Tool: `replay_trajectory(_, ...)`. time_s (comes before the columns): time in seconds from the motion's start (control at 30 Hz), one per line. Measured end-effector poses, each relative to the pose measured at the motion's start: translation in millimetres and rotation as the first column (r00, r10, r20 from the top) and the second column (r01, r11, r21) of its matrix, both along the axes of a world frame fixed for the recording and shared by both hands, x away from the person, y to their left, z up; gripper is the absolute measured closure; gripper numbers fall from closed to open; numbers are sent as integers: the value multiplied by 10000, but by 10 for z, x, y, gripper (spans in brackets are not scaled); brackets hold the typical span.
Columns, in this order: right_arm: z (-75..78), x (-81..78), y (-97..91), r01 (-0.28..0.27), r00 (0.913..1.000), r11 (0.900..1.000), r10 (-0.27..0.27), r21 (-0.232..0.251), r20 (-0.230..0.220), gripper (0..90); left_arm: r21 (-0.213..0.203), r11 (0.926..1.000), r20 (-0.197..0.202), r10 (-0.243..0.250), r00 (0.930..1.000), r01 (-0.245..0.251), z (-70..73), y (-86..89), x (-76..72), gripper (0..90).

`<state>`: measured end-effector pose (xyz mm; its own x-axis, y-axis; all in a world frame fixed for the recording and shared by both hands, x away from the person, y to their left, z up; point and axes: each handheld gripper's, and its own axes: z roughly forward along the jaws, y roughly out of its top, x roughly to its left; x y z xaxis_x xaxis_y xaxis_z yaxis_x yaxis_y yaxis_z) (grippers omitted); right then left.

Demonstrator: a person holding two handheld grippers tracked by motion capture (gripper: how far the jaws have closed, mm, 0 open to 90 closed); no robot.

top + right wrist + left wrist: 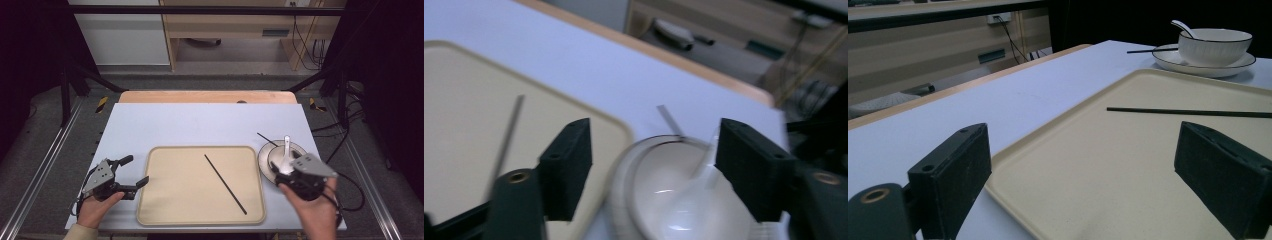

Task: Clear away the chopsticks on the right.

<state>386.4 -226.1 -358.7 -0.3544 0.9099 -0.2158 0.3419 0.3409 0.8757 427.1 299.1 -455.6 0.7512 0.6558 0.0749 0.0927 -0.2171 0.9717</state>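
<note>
Right of the tray [150, 200], right gripper [284, 169] hangs over the bowl [278, 156], jaws wide, empty. Spoon [286, 150] in bowl; one chopstick [225, 184] on tray, another [267, 139] across the saucer [263, 161]. Approach slowly. Left gripper [136, 175] open, empty.

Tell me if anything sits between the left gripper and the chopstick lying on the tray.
Nothing visible does. The left gripper is open at the tray's left edge, and only bare tray surface lies between it and the chopstick. The raised rim is the one thing to clear.
</note>
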Motion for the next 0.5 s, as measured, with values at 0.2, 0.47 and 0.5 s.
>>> replay_trajectory(0.2,172,130,-607,505,9982,9980,-492,-370,331,246,19,10000,-22,4,10000,-4,-5,-5,1,76)
replay_trajectory(0.47,-288,493,-1356,413,9814,9981,-492,-463,-1855,540,120,9999,-67,-30,10000,30,-18,-26,3,76)
replay_trajectory(0.5,-370,527,-1374,200,9748,9988,-294,-444,-2211,554,144,9999,-76,-38,10000,39,-20,-29,4,76)
